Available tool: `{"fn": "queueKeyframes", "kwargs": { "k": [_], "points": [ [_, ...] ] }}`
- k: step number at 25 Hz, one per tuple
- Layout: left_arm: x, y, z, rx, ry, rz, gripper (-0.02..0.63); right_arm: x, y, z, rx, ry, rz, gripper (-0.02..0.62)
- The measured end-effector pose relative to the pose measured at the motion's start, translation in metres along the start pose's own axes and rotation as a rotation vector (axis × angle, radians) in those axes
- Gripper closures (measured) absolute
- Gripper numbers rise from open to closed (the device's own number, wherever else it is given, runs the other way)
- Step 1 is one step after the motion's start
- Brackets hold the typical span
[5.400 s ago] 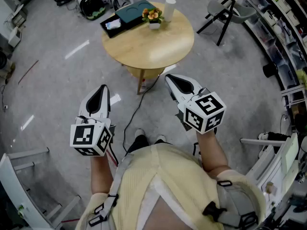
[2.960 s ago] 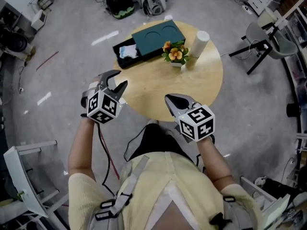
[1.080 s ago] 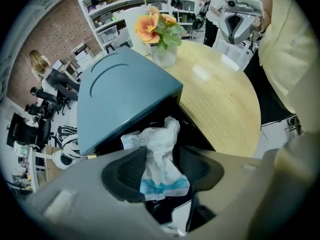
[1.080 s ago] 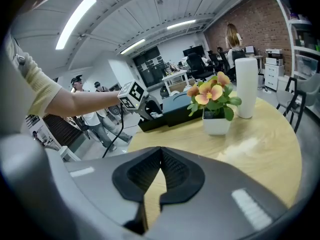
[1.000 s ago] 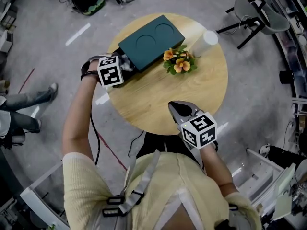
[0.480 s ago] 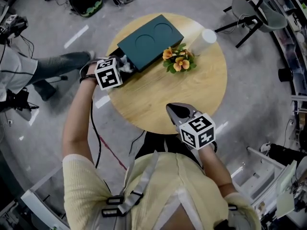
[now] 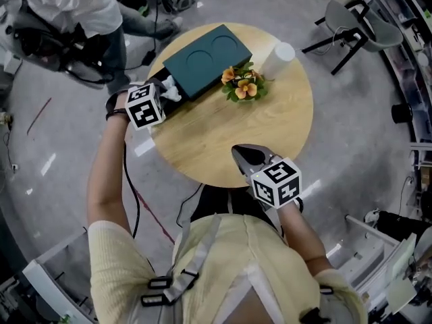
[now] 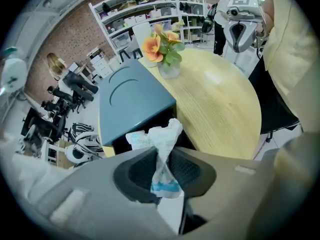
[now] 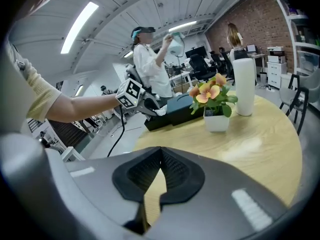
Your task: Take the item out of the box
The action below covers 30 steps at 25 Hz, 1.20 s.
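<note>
A flat box with a dark teal lid [image 7: 206, 61] [image 8: 130, 99] and a black base lies at the far left of the round wooden table [image 7: 223, 140]. A crumpled white packet with blue print [image 7: 170, 90] [image 8: 162, 144] sticks up from the box's open end. My left gripper [image 7: 160, 93] [image 8: 163, 156] is at that end. Its jaws are closing, and the pads pinch the packet between them. My right gripper [image 7: 238, 152] [image 9: 160, 149] hangs shut and empty over the table's near edge, apart from the box.
A small white pot of orange flowers [image 7: 241, 86] stands beside the box, with a white cylinder [image 7: 277, 59] behind it. A person [image 7: 67, 12] stands close to the table's far left. A grey chair [image 7: 347, 15] is at the far right.
My left gripper's jaws have come together on the white packet at the box's end. The person on the floor has walked from the left to the far left of the table.
</note>
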State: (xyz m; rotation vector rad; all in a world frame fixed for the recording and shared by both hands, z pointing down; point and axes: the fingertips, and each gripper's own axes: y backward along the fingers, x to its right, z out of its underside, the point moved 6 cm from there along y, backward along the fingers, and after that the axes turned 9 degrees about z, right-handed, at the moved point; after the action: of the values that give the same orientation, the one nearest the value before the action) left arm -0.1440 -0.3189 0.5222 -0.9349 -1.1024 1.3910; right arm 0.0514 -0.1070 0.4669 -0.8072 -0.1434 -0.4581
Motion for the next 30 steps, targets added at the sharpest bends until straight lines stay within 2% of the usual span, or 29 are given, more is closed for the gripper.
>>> {"fn": "queueKeyframes", "kwargs": {
  "k": [11,30],
  "points": [
    [0.026,0.059,-0.026,0.045,0.057,-0.152,0.525,0.006,0.021,-0.007,0.042,0.057,-0.063,0.591],
    [0.117,0.104,-0.073,0.133,0.146,-0.221,0.525,0.028,0.045,-0.022,0.098,0.109,-0.094,0.591]
  ]
}}
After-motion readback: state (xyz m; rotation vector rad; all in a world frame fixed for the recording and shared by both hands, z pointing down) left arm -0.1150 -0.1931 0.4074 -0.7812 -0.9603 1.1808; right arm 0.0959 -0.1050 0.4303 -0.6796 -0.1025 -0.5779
